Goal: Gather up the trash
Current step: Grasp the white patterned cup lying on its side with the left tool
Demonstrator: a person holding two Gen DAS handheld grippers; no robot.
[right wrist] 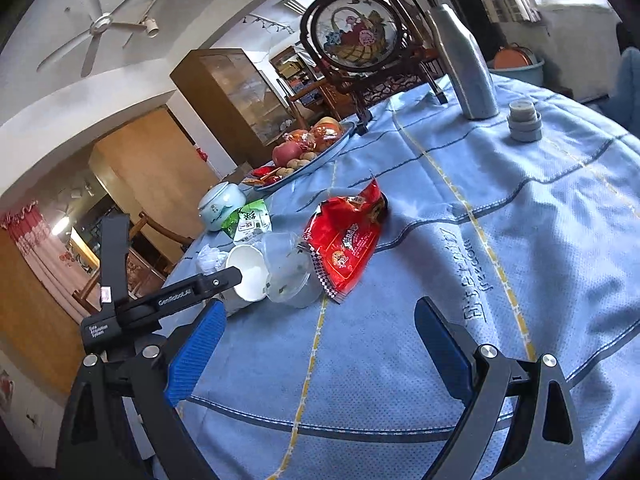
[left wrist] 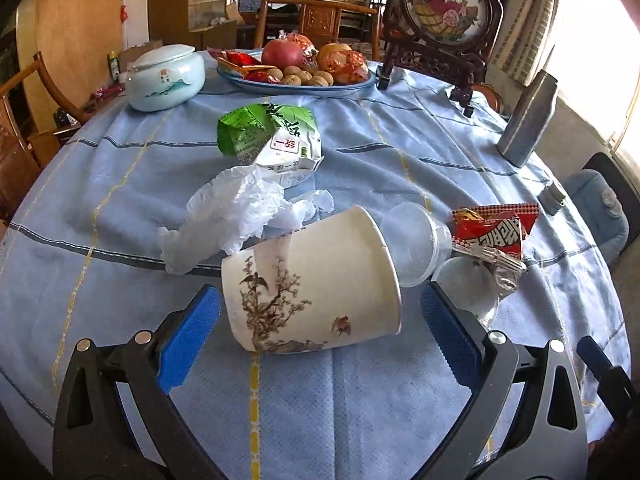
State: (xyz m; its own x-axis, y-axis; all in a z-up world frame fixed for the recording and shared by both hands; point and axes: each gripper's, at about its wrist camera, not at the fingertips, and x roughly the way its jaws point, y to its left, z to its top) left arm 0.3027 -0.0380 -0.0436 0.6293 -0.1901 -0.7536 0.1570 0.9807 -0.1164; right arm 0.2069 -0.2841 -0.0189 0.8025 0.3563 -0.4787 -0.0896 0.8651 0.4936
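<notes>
OK, L gripper (left wrist: 320, 312) spread wide, blue pads either side of the paper cup (left wrist: 312, 288), neither pad touching it yet. Cup's on its side on the blue tablecloth (left wrist: 120, 184), mouth facing right, bird-and-branch print up. Crumpled white plastic bag (left wrist: 236, 212) just behind it, touching the cup's upper side. Behind that, a crushed green-white carton (left wrist: 272, 136), closer to table centre. At the cup's mouth, a clear plastic cup (left wrist: 416, 244) tipped over, and a 2nd clear tub (left wrist: 468, 288) beside it near my right pad. Red snack wrapper (left wrist: 496, 232) lies against those, toward the table's right edge.

R gripper (right wrist: 320, 340) also spread, nothing between the pads, over bare cloth near the table's near edge. From here the red wrapper (right wrist: 344, 236) sits ahead, clear tubs (right wrist: 288, 272) on its left.

Far edge: fruit plate (left wrist: 304, 84), pale lidded jar (left wrist: 166, 78), framed basket picture (left wrist: 444, 4). Grey bottle (left wrist: 528, 118) stands at the right edge.
</notes>
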